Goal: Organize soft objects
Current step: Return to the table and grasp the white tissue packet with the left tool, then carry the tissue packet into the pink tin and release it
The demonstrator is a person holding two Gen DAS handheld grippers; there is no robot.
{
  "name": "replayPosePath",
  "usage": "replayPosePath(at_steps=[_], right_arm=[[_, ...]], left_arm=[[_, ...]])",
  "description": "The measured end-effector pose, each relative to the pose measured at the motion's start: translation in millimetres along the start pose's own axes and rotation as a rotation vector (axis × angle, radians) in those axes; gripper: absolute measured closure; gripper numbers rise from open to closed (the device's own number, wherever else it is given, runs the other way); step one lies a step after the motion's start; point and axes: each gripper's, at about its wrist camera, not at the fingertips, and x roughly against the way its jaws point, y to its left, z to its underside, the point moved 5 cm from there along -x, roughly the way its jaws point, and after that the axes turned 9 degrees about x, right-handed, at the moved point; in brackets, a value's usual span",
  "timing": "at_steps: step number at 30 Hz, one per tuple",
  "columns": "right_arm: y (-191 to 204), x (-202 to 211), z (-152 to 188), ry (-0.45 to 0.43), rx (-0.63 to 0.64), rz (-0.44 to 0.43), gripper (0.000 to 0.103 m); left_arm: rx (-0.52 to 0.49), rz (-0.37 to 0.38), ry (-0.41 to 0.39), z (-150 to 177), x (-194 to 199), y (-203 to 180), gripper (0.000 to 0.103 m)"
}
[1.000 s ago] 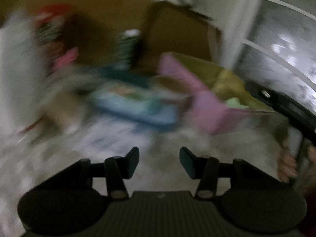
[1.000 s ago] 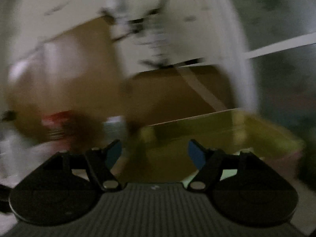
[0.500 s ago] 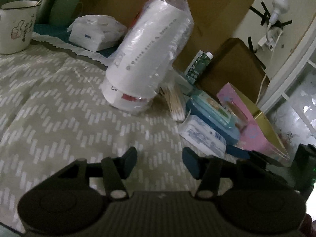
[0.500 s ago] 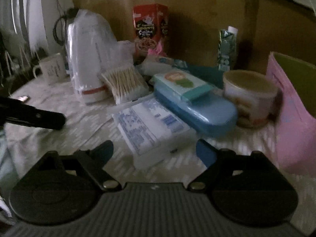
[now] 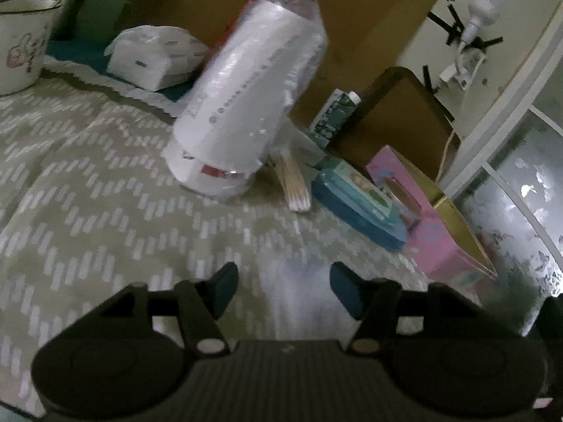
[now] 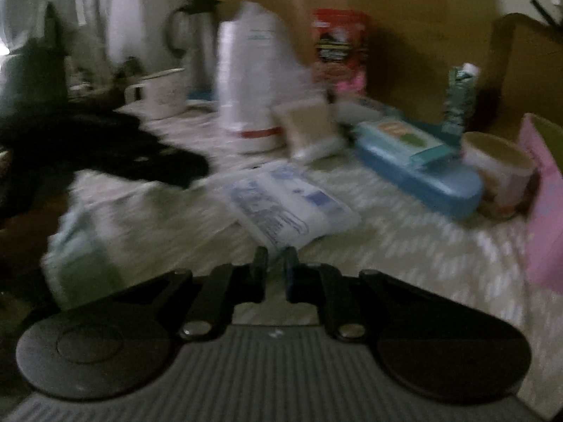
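Two hand-held grippers: my right hand-held gripper [image 6: 276, 263] has just snapped closed at the near corner of the flat tissue pack [image 6: 288, 207]; whether it pinches it is unclear. My left hand-held gripper [image 5: 283, 286], jaws just widening, holds nothing. Wrapped paper roll [image 5: 246, 116], blue case [image 6: 422, 172] and pink bag [image 5: 425, 225] crowd the bench [image 5: 88, 211] behind.

Flat white tissue pack [image 6: 292, 207] on tablecloth [image 6: 404, 242]

Motion blur smears the white packet [image 5: 295, 292] between the left tongs [image 5: 283, 286] into a shapeless patch.
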Motion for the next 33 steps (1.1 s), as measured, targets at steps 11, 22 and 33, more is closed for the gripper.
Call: replayPosePath(at_steps=[11,22,33], right_arm=[[3.0,18.1,7.3,-0.021,0.009,0.002,0.044],[25.0,-18.6,-3.6,0.002,0.267,-0.151,0.018],[22.3,6.1,-5.5,-0.119,0.193,-0.097,0.044]], left_arm=[[-0.059,-0.055,0.031,9.4,11.0,-11.0,0.028],[0.089,-0.064,0.093,42.9,50.3,8.2,0.028],[-0.092,-0.059,0.11,32.3,8.7,-60.8,0.04]])
